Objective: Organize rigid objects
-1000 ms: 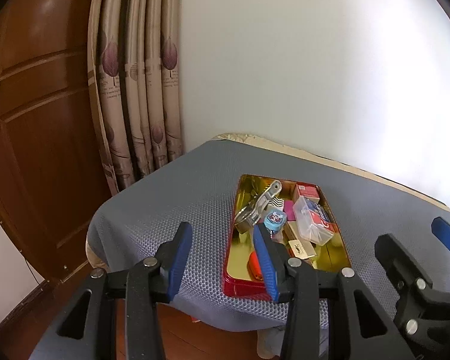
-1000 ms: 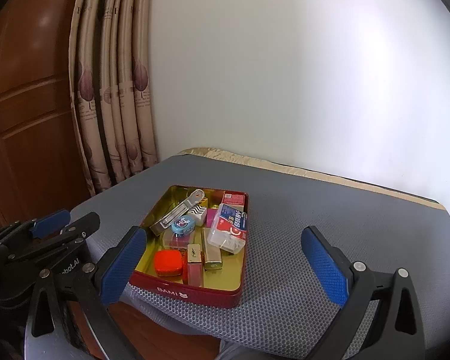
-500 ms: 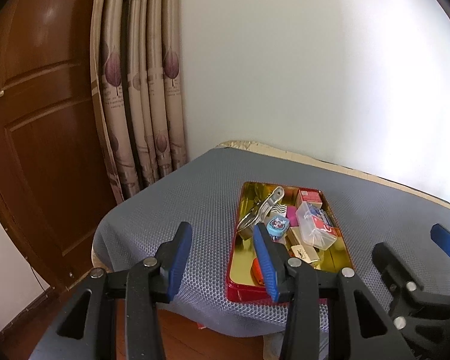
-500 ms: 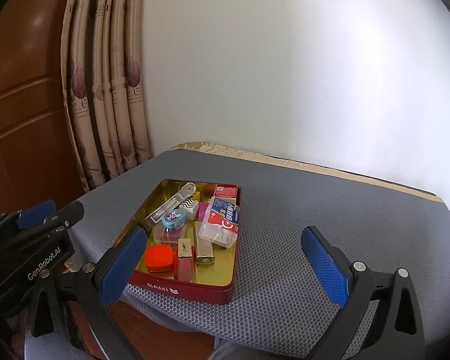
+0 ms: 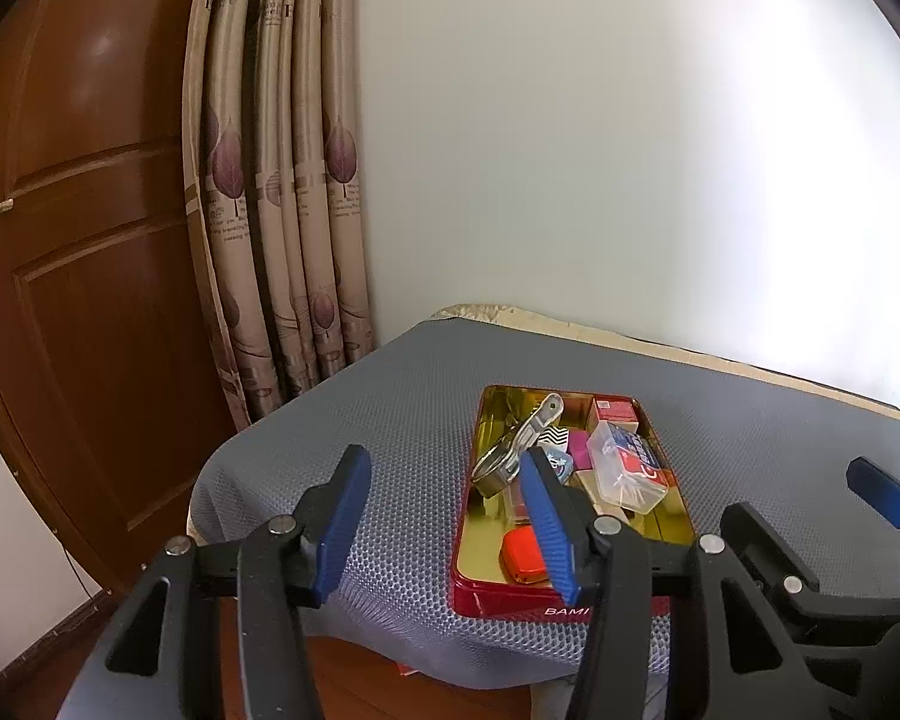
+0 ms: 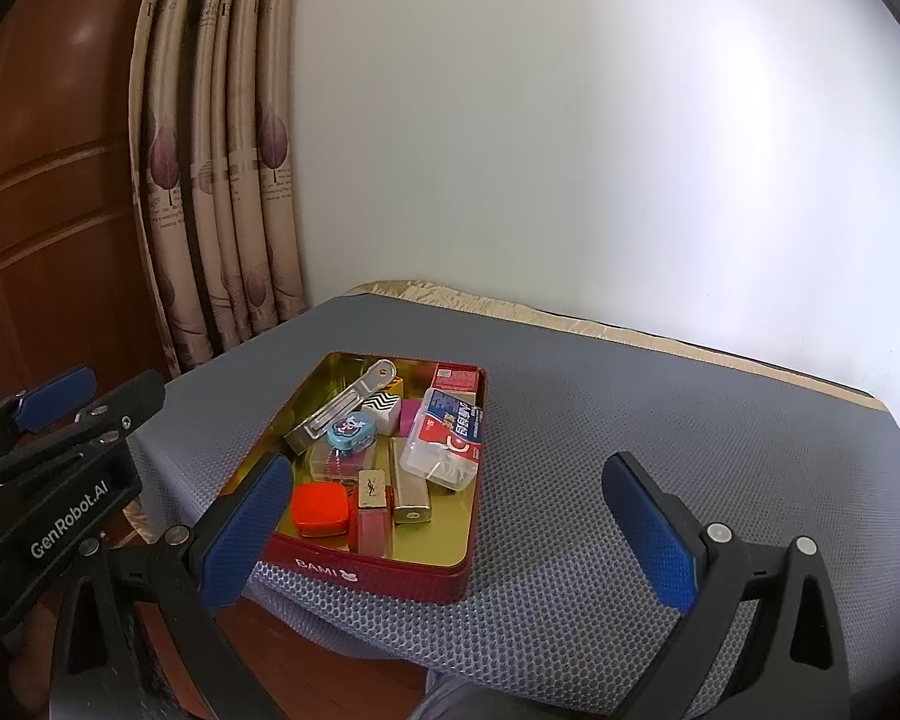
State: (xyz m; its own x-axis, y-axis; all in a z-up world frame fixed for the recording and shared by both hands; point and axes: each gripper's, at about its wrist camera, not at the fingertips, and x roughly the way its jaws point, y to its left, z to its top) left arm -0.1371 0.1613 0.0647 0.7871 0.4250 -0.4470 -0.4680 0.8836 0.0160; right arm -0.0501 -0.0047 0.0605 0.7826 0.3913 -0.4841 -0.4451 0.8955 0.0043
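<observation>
A red tin with a gold inside [image 6: 384, 569] [image 5: 468, 564] sits at the near left edge of the grey mat [image 6: 660, 420]. It holds several small things: a metal clip [image 6: 342, 405], a round blue tin [image 6: 353, 431], an orange case [image 6: 320, 509], a clear plastic box with a red and blue label [image 6: 447, 438] and a gold lighter [image 6: 410, 489]. My left gripper [image 5: 447, 519] is open and empty, in front of the tin's near left corner. My right gripper [image 6: 450, 531] is open and empty, above the tin's near edge.
The mat covers a table against a white wall [image 6: 570, 150]. Patterned curtains [image 5: 282, 210] and a brown wooden door [image 5: 78, 300] stand to the left. Wooden floor [image 5: 366, 684] shows below the table's front edge.
Both grippers have drawn back and lifted a little, so the tin sits lower and farther in both views. Both stay open and empty.
</observation>
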